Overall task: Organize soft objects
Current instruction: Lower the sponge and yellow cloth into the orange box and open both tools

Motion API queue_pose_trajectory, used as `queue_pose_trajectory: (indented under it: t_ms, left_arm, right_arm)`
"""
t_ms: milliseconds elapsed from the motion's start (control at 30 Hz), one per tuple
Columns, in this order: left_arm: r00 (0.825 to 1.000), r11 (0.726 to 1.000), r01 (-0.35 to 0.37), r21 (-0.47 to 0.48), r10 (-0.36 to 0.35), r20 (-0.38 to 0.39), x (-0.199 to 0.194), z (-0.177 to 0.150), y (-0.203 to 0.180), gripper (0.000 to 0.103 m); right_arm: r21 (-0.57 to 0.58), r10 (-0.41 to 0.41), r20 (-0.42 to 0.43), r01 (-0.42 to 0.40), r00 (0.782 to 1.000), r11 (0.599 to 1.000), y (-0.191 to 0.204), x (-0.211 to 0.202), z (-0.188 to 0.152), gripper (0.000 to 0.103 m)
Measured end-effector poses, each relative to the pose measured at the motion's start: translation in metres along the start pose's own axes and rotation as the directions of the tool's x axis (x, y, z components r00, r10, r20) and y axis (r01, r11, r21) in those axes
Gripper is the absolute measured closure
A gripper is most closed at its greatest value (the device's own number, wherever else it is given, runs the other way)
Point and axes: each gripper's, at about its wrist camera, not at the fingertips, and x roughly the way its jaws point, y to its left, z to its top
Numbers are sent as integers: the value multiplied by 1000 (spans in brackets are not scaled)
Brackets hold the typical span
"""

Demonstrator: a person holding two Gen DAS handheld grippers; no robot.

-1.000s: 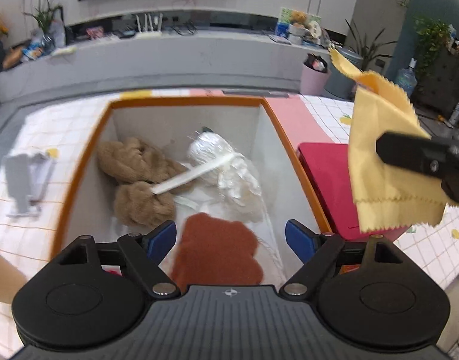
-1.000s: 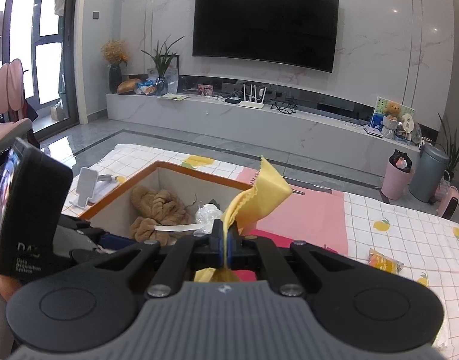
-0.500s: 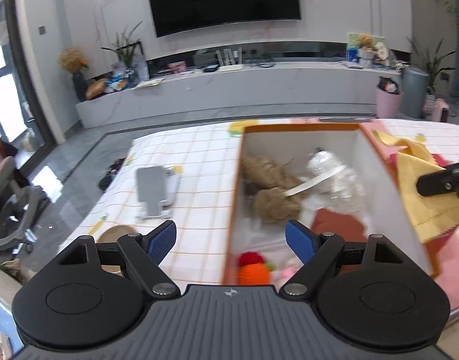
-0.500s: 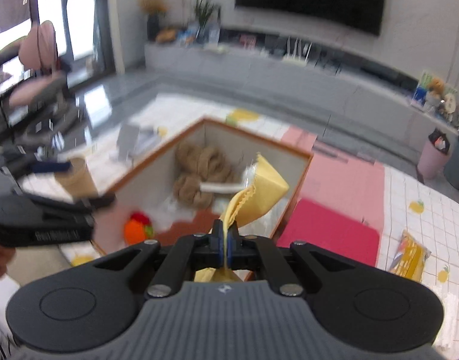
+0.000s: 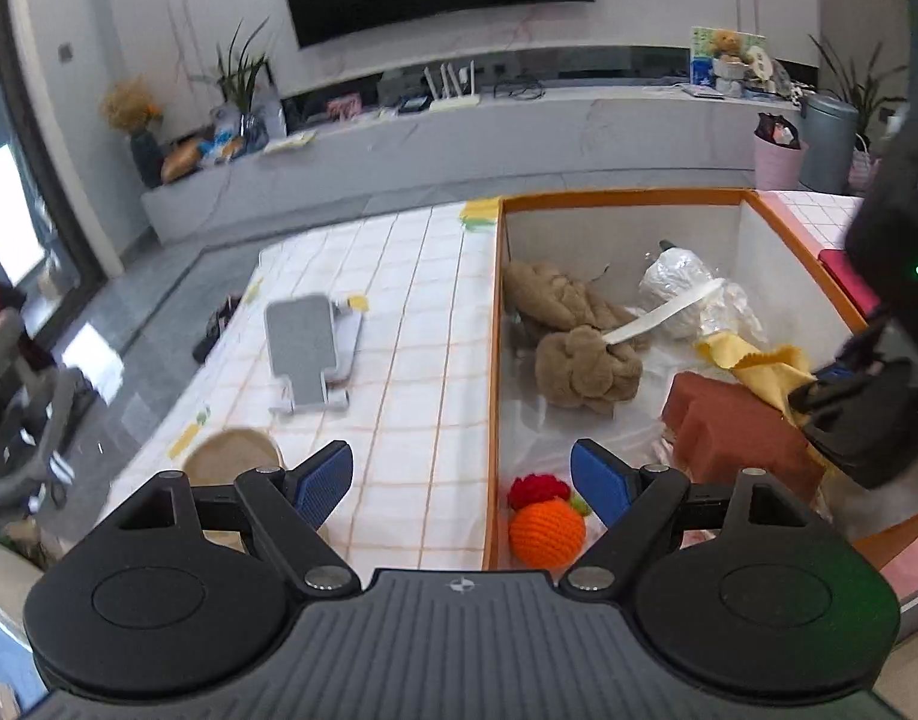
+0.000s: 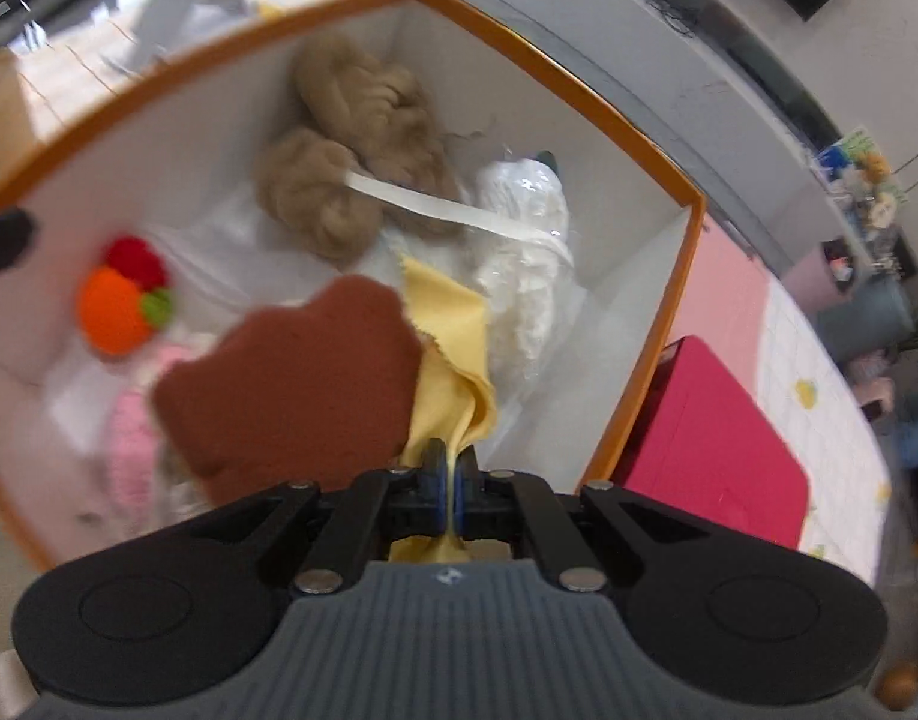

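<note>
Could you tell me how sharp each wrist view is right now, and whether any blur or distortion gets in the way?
Left wrist view: mostly sharp, with the orange-rimmed box and tan plush crisp; fisheye bends the room's edges. Right wrist view: motion-smeared, so the brown cloth and orange knitted toy look soft, though the right gripper pinching the yellow cloth reads clearly.

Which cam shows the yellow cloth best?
Right wrist: the yellow cloth sits centre frame, pinched between the right gripper's shut jaws, draped into the box. Left wrist catches only a crumpled edge at far right.
</note>
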Motion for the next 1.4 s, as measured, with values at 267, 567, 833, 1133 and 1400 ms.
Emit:
queue_pose_trajectory:
  t_ms: [267,567,833,1133,1400]
  left_arm:
    - [1000,999,13,-31,-12,18,-6,4,15,6]
    - [1000,996,20,-83,-18,20,-8,5,30,6]
    - [1000,995,15,-96,-13,26,-11,5,30,6]
    - [999,997,14,-72,-11,39,-11,4,29,6]
    - [999,996,28,-84,-27,18,-5,2,29,6]
  right_arm:
    - [0,-31,-36,31,999,1000,6,14,12,102]
    - [-27,-59,90,62,994,998,3,-22,7,20]
    - [6,228,230,-236,946,972,2,-81,1,58]
    - [50,334,82,-339,939,940,29,-51,8,95]
    - [36,216,99,-220,971,975,28,-27,22,84]
